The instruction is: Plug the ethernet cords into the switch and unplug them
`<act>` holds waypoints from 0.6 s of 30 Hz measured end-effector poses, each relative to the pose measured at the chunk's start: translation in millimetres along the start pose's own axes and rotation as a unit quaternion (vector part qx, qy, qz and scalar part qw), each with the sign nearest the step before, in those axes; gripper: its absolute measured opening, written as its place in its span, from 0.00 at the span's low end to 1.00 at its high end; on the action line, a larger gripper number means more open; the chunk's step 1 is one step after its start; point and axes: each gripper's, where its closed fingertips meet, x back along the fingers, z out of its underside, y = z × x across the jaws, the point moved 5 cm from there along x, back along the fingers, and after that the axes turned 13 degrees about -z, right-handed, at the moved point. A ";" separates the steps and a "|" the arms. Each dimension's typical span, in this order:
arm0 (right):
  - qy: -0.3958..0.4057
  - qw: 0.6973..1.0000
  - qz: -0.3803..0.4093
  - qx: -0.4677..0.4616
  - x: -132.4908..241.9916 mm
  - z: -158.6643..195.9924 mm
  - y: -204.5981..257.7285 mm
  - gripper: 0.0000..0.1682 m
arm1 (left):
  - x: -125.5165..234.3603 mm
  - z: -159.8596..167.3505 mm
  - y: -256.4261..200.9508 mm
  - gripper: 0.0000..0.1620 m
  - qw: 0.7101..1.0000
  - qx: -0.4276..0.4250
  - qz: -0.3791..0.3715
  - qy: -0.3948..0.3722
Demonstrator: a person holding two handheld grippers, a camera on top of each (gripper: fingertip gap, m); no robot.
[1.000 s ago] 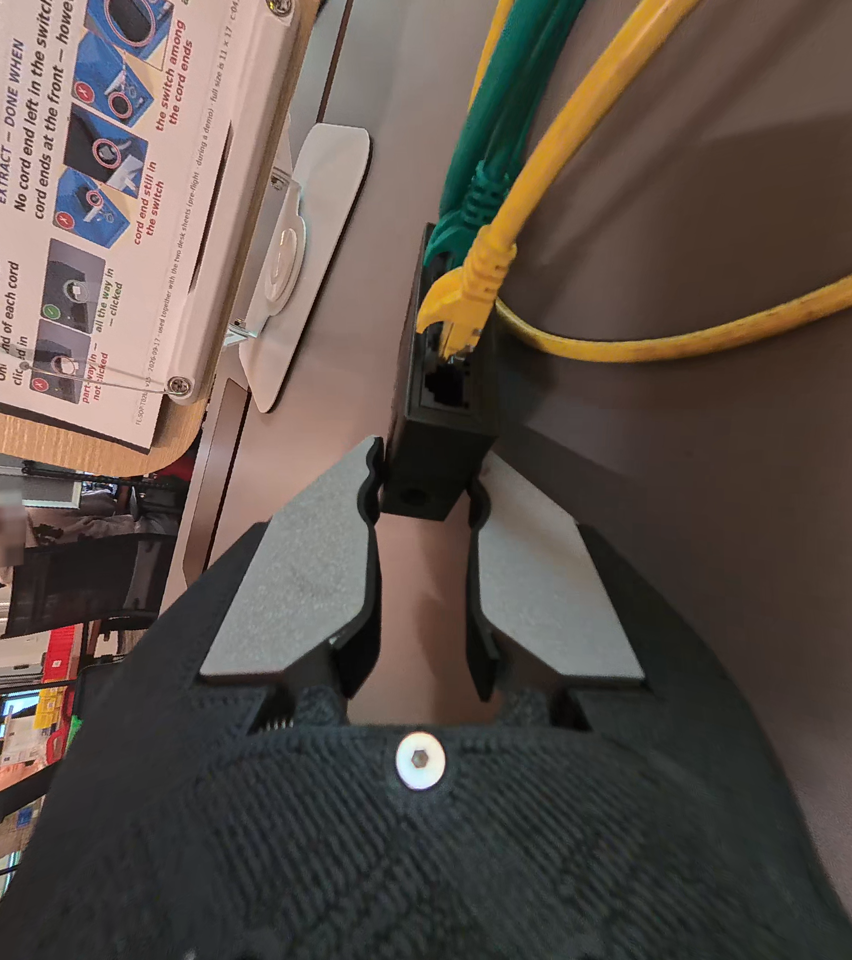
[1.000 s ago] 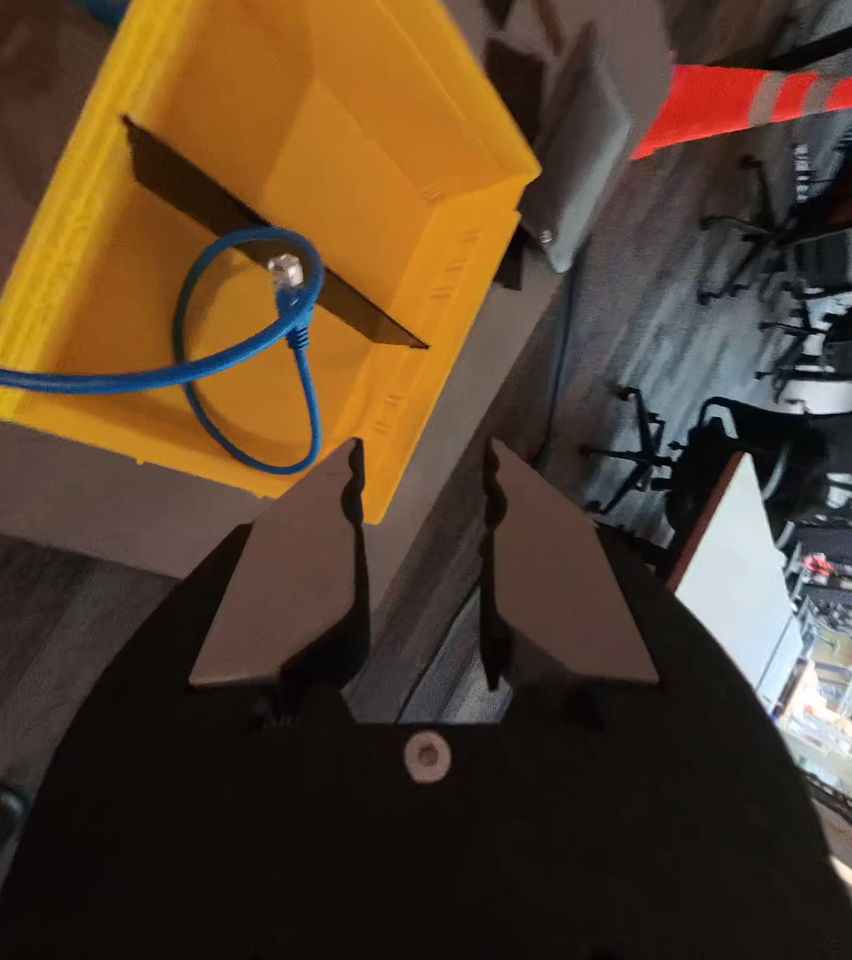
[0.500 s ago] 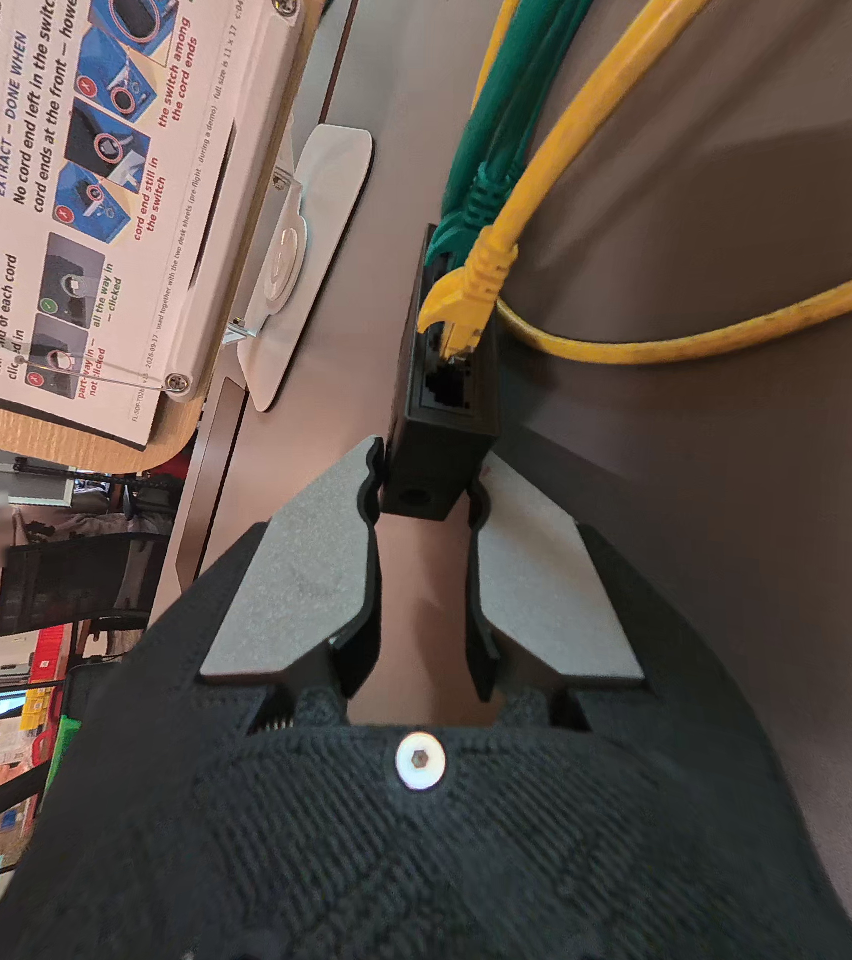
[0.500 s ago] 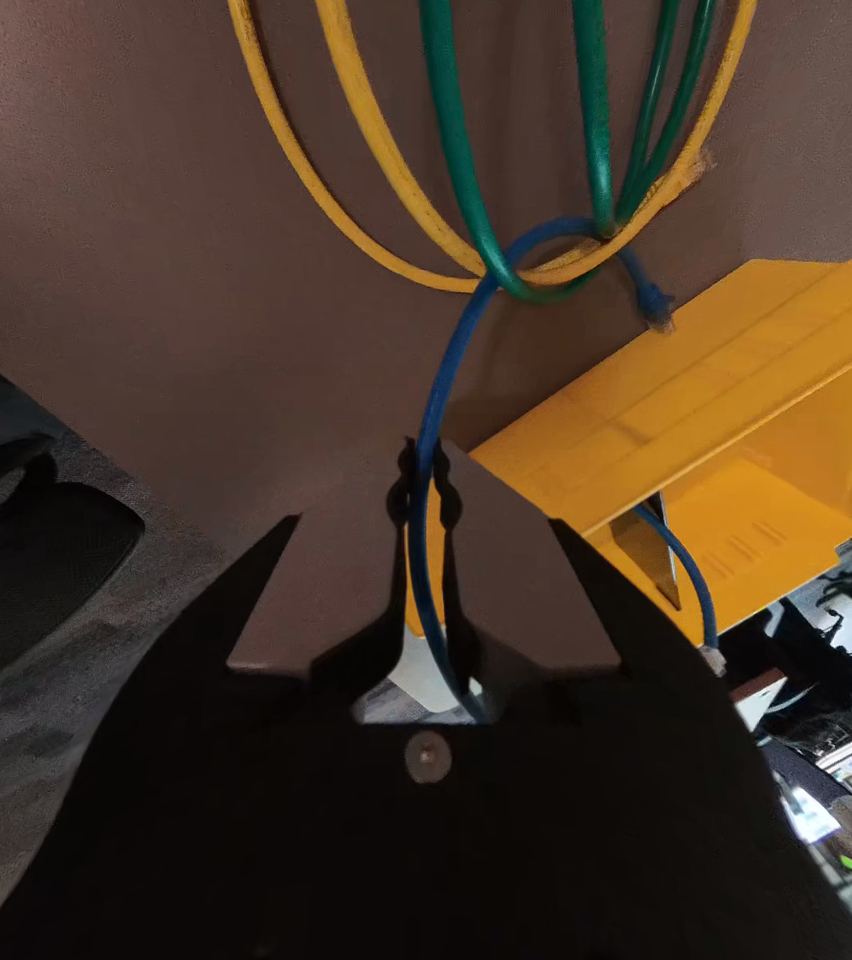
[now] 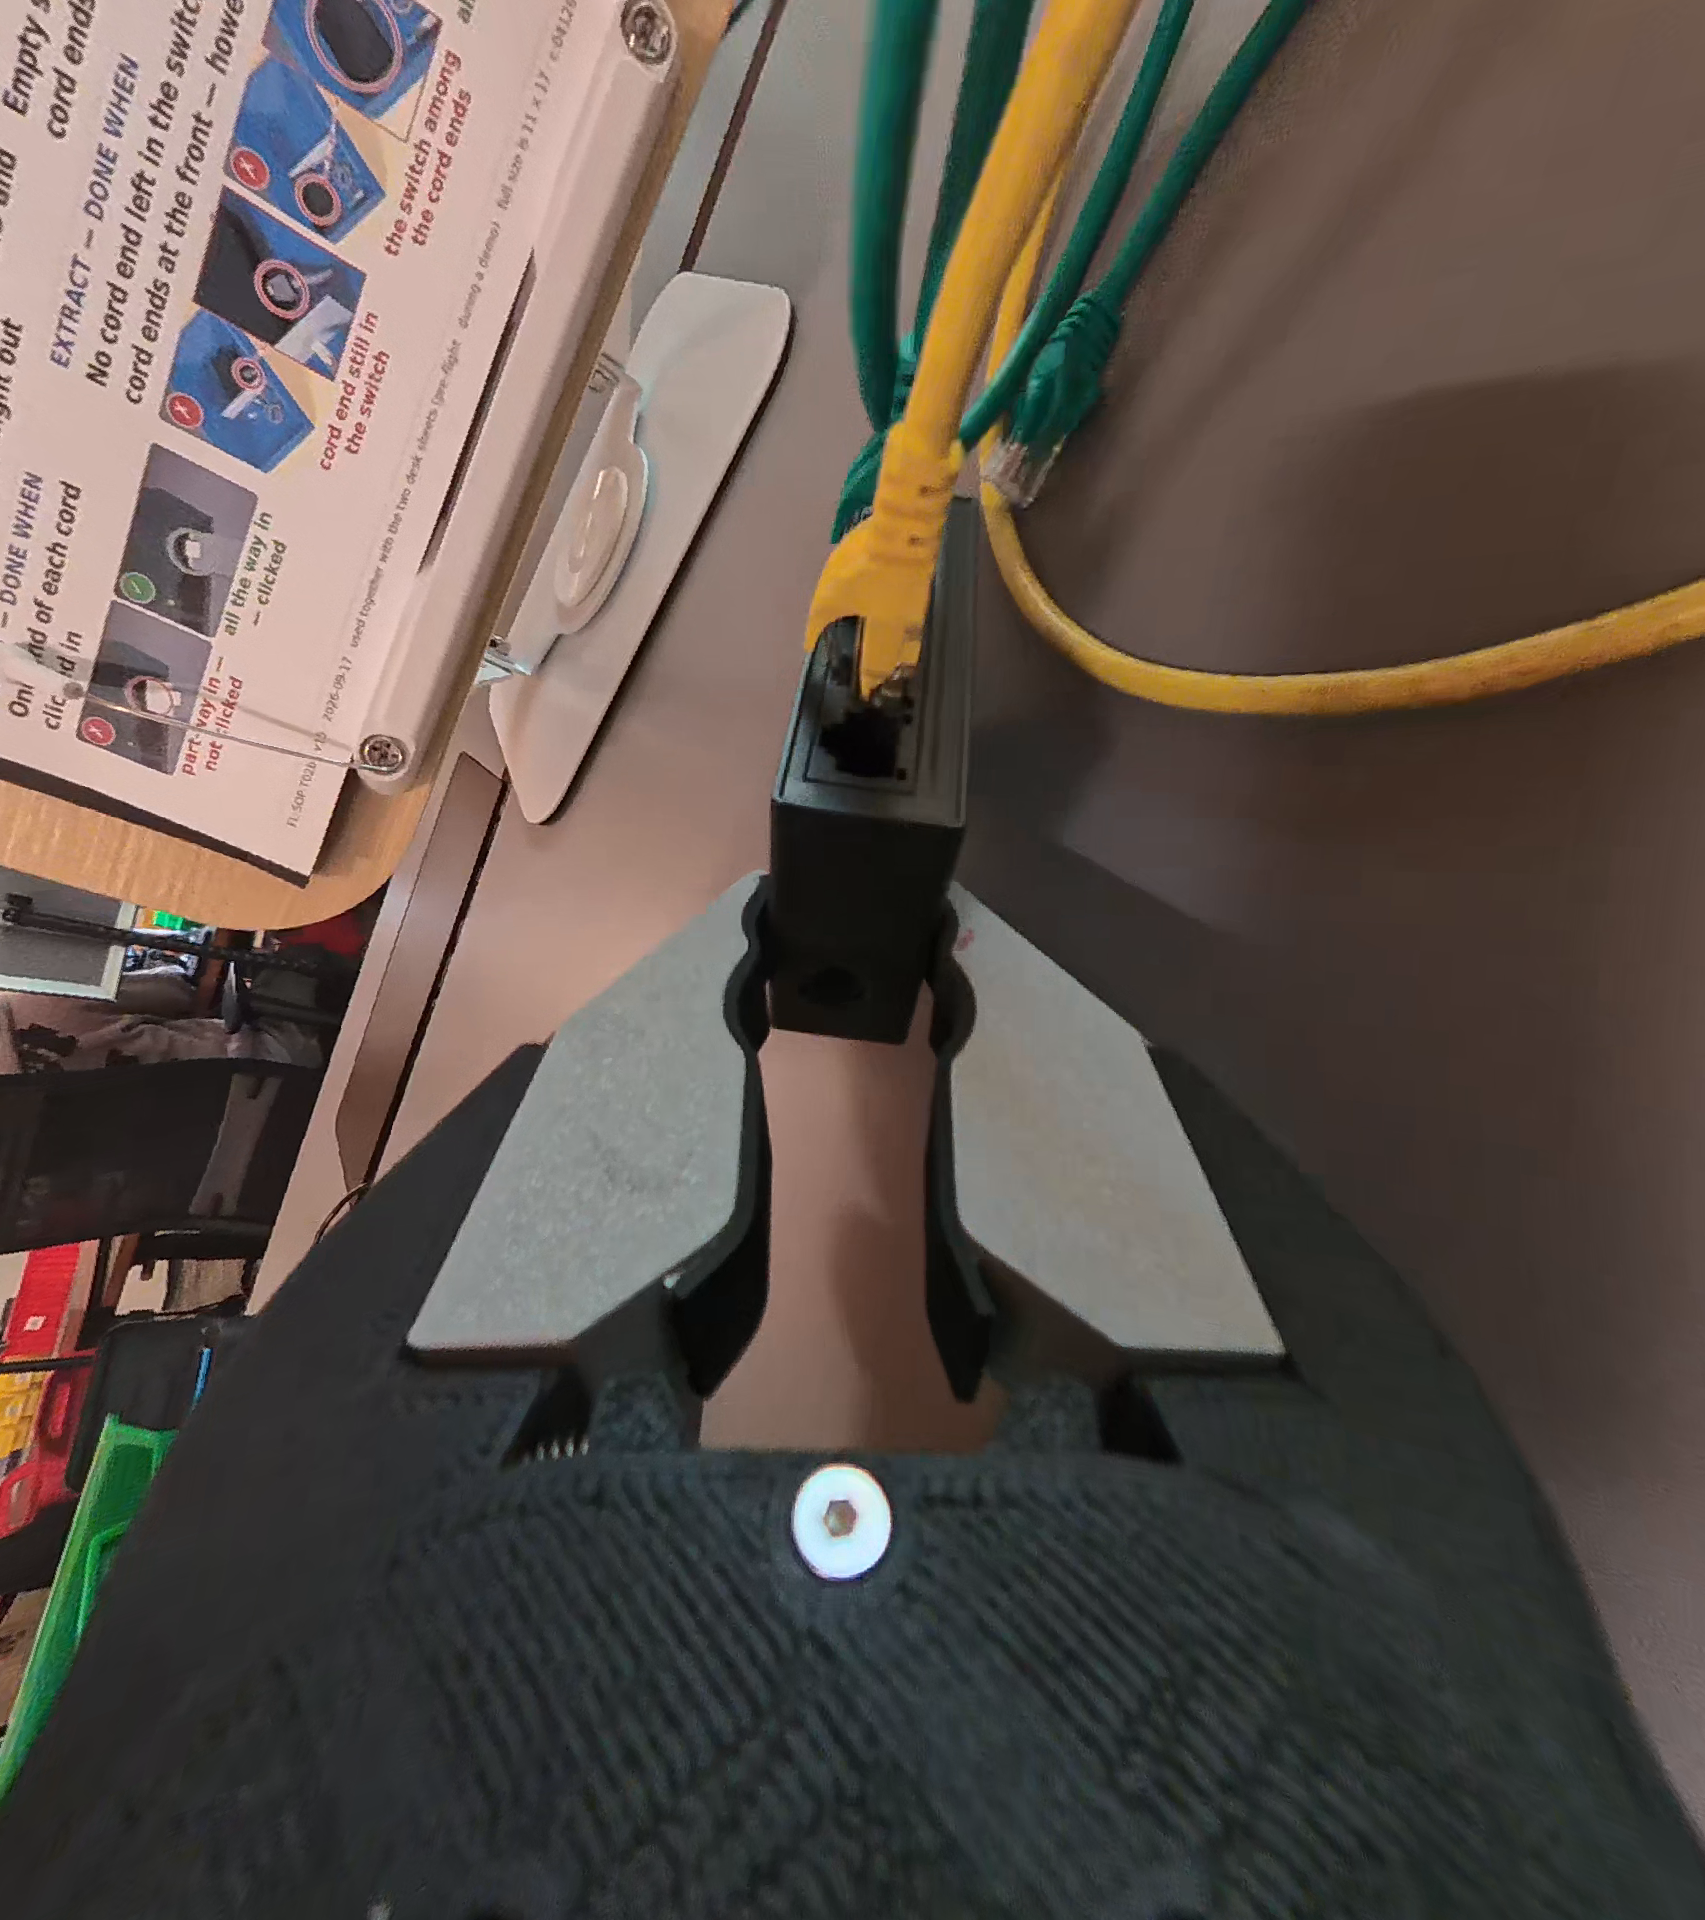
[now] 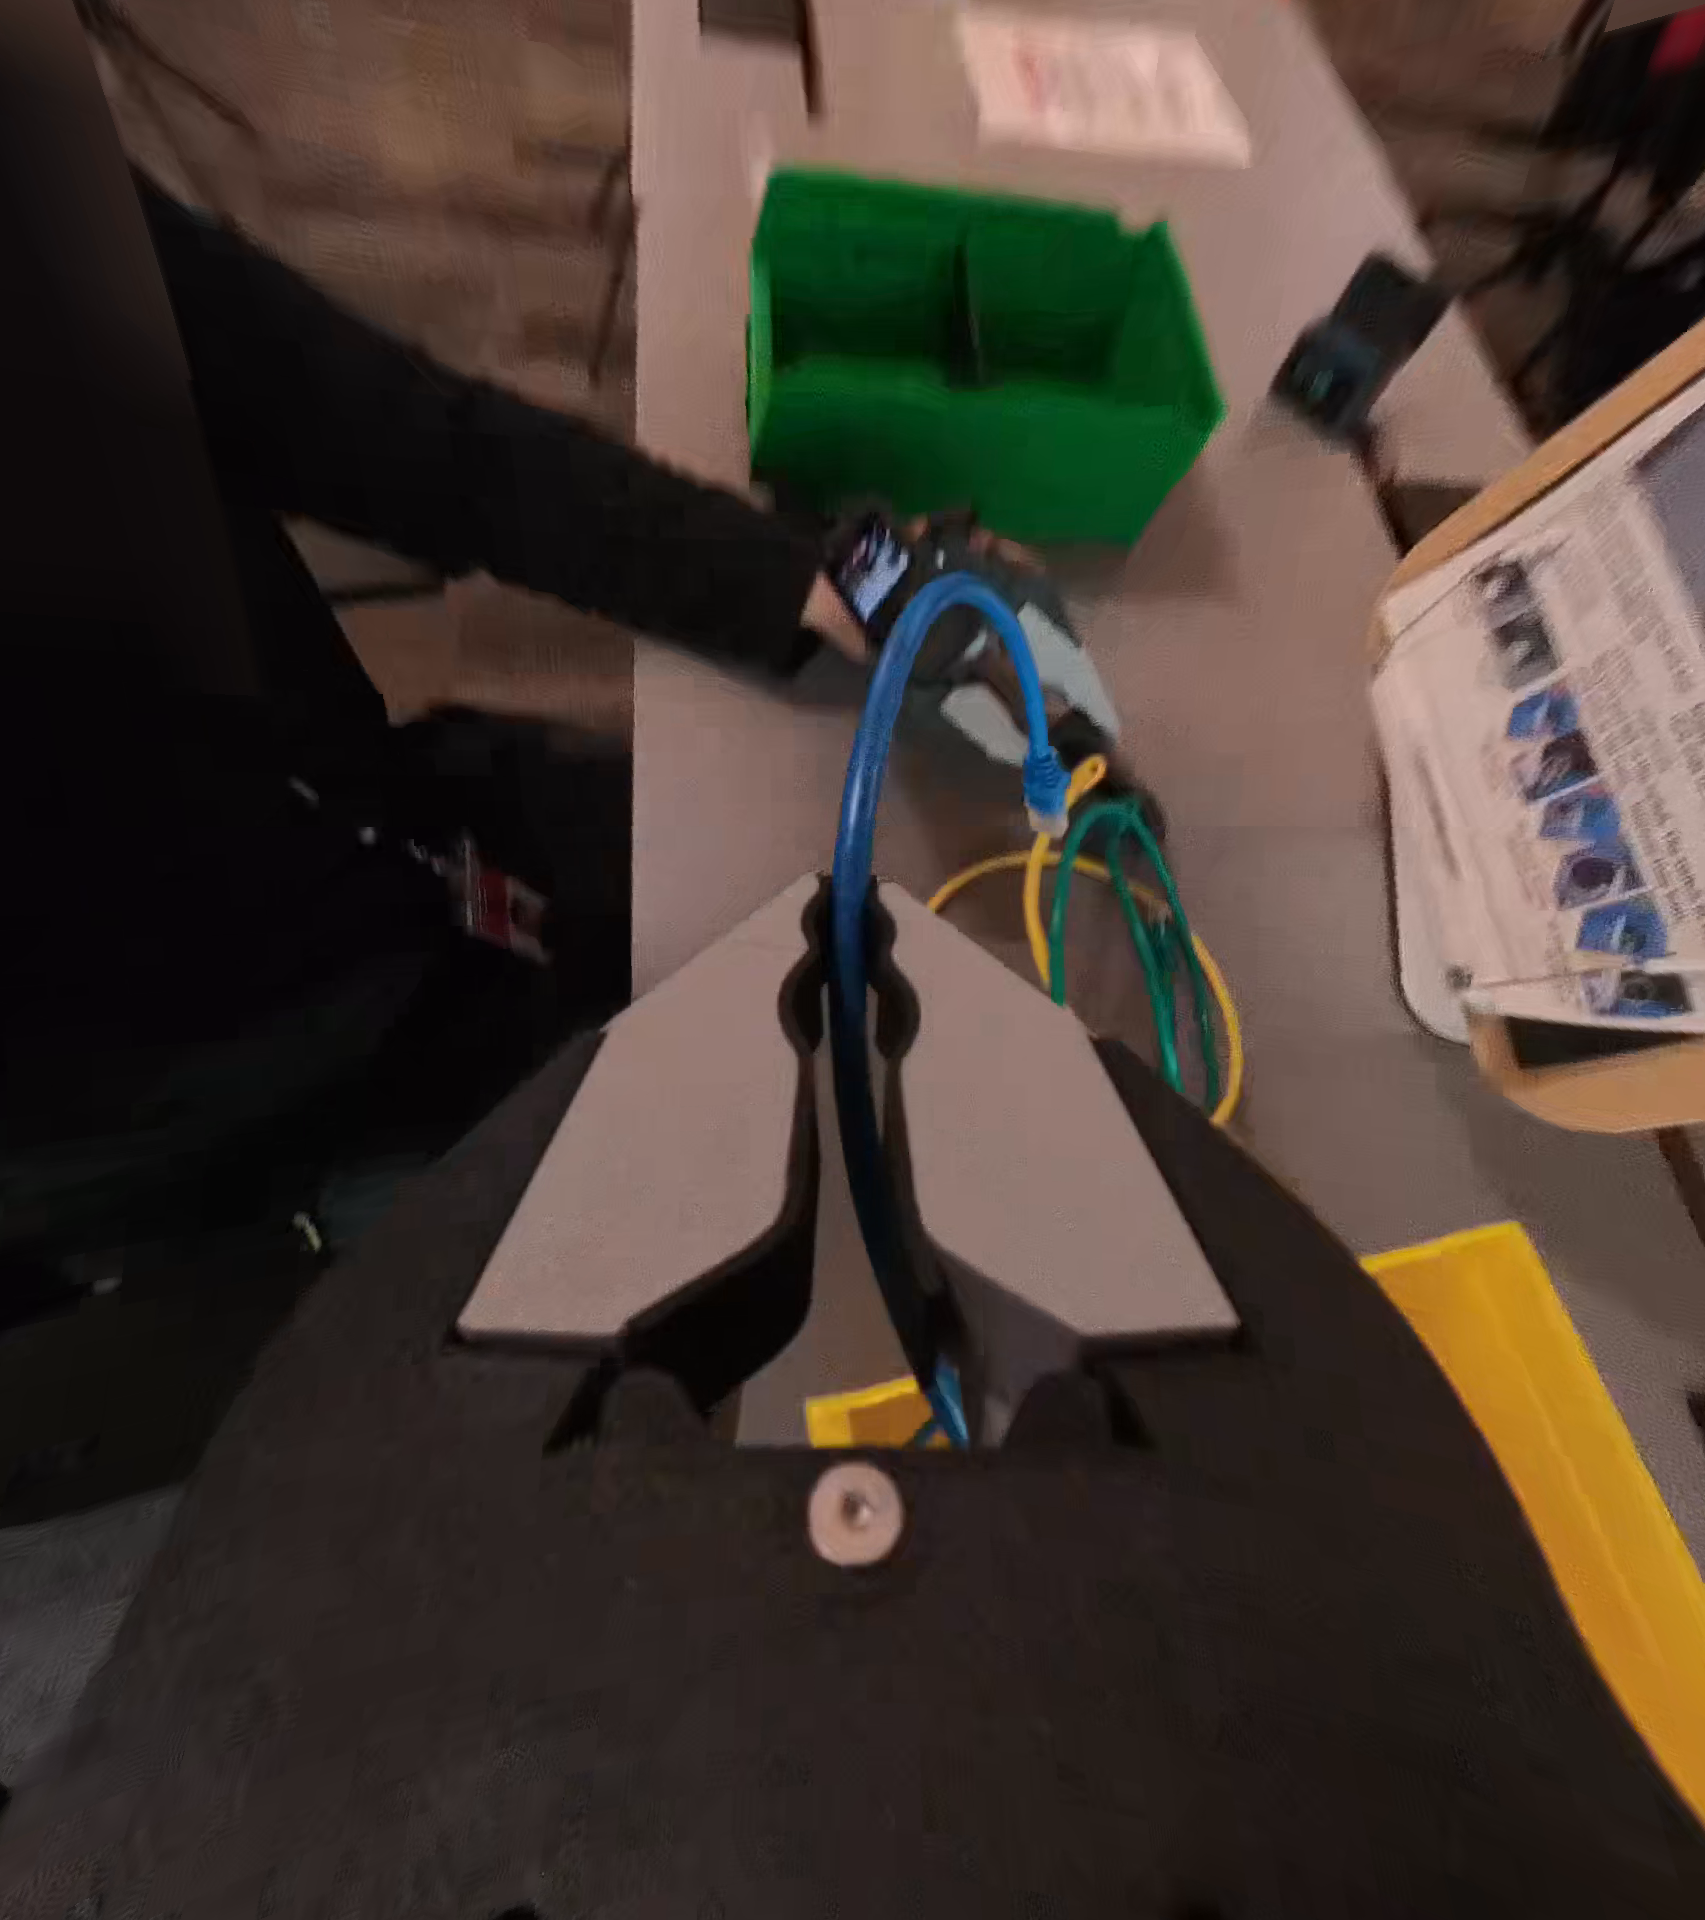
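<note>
Left gripper point(image 5: 850, 966) is clamping the near end of the black switch point(image 5: 869, 810), which is lying on the brown table point(image 5: 1399, 935). One yellow cord point(image 5: 889, 540) is sitting plugged into the switch, with an empty port just beside it; a green cord end point(image 5: 1056, 395) is lying loose nearby. Right gripper point(image 6: 850, 914) is pinching the blue cord point(image 6: 853, 790), whose plug point(image 6: 1045, 795) is arching over toward the switch. Behind, a green bin point(image 6: 973, 364) is standing on the table.

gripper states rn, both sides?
Left gripper: shut on the black switch.
Right gripper: shut on the blue cord.
</note>
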 end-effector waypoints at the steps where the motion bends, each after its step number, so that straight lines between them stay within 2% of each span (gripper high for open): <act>1: -0.052 0.999 0.003 0.007 15.9 -4.8 2.2 0.00 | -0.4 1.0 1.0 0.17 1.000 0.002 -0.002 0.001; 3: -0.130 0.991 0.028 0.006 43.5 -4.3 2.0 0.00 | -1.1 2.0 2.2 0.17 1.000 0.008 -0.002 0.003; 5: -0.137 0.984 0.112 -0.027 66.2 13.4 -10.1 0.00 | -1.4 1.5 2.6 0.17 1.000 0.014 -0.001 0.002; 7: -0.110 0.978 0.163 -0.067 80.6 41.3 -18.7 0.00 | -1.3 1.4 1.0 0.17 1.000 0.012 0.003 0.002; 9: -0.068 0.974 0.178 -0.124 84.0 74.9 -26.3 0.01 | -1.0 0.7 -0.3 0.17 1.000 0.005 0.002 0.001; 12: 0.071 0.949 0.247 -0.186 82.8 141.4 -41.8 0.00 | -1.2 -0.6 -1.5 0.17 1.000 0.003 0.003 -0.001; 14: 0.128 0.930 0.265 -0.221 81.5 172.7 -48.7 0.00 | -1.2 -0.5 -1.8 0.17 1.000 0.004 0.003 -0.001; 16: 0.172 0.907 0.306 -0.232 88.5 189.2 -56.2 0.00 | -1.3 0.4 -1.9 0.17 1.000 0.006 0.004 0.000; 18: 0.163 0.900 0.336 -0.227 98.3 182.4 -61.1 0.00 | -1.7 1.1 -1.8 0.17 1.000 0.008 0.005 0.000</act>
